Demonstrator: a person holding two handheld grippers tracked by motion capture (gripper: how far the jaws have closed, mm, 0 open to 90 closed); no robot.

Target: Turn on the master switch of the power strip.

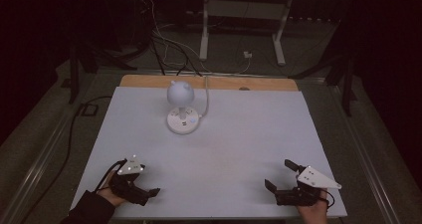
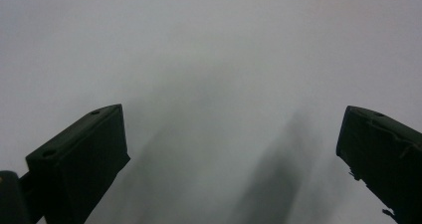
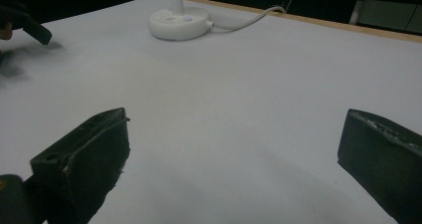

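Lamp (image 1: 182, 109) stands well ahead of both grippers, left (image 1: 149, 193) and right (image 1: 279, 175), jaws spread, empty.

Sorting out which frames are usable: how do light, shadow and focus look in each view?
High view: dim, surroundings almost black, white table evenly lit, lamp readable. Left gripper view: hazy grey, two soft shadows under the open left tongs, no detail. Right gripper view: table surface clear, lamp base and its cable visible, right tongs slightly soft.
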